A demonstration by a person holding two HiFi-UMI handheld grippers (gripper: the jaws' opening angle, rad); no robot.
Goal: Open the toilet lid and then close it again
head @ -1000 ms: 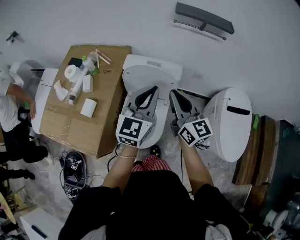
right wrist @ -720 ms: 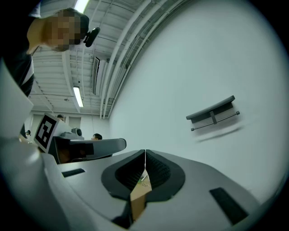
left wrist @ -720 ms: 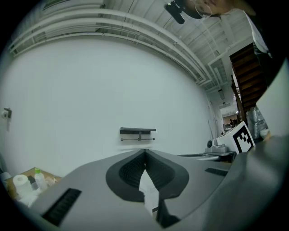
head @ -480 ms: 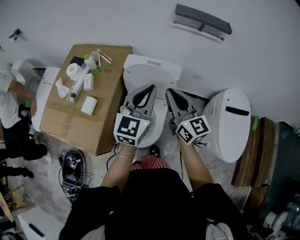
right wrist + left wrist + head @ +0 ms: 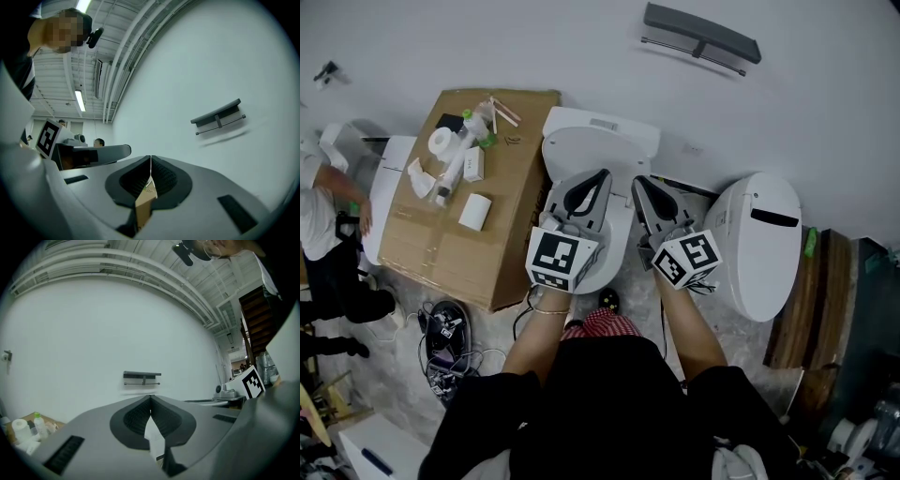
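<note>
Toilet lid (image 5: 592, 161) shut, long axis toward wall (image 5: 534, 47)

Left of the jaws a brown cardboard box (image 5: 441, 246) carries a white paper roll (image 5: 442, 142) and a small white carton (image 5: 475, 212), ahead hangs a grey wall shelf with a rail (image 5: 701, 36), and right stands a second white closed toilet (image 5: 764, 262).

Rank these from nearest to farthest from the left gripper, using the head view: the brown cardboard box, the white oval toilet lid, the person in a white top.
1. White oval toilet lid: right under the left gripper in this view.
2. Brown cardboard box: beside the lid, on the gripper's left.
3. Person in a white top: at the far left edge, beyond the box.
</note>
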